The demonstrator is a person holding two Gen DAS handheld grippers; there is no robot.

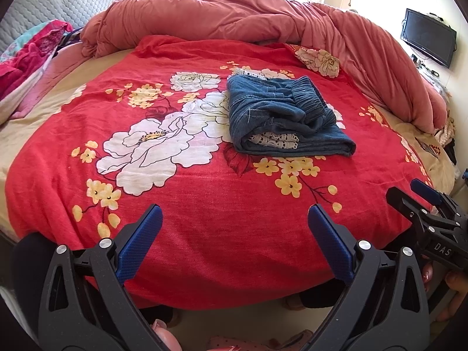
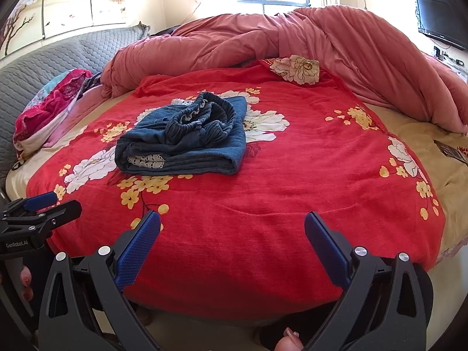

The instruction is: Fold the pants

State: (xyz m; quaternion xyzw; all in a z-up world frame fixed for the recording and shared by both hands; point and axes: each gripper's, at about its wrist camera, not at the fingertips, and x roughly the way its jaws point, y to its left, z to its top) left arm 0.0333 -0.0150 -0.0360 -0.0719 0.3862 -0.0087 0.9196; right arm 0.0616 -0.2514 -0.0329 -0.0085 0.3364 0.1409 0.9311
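Two grippers hang above the near edge of a bed [image 1: 35, 134], which is the biggest thing in view. A pink quilt [image 1: 263, 14] is bunched along its far side, and a red flowered blanket [image 1: 204, 234] is spread over the middle. On that blanket, well apart from both grippers, lie the pants [image 1: 280, 117]: blue denim, doubled into a thick, roughly square bundle with the gathered waistband on top and a strip of white lace showing at the near fold.

Judged from that shape, the folding looks finished or nearly so. The waistband sits a little rumpled, so at most a last smoothing or squaring of the bundle seems left.

Left gripper [image 1: 235, 213] has its blue fingers spread wide with nothing between them, only blanket beyond. Right gripper [image 2: 232, 219] stands the same, wide and empty.

Smallest come the markings. Seen from the left wrist, the right gripper's body carries the letters "DAS" on a small plate. From the right wrist, the left gripper's body reads "GenRobot.AI".
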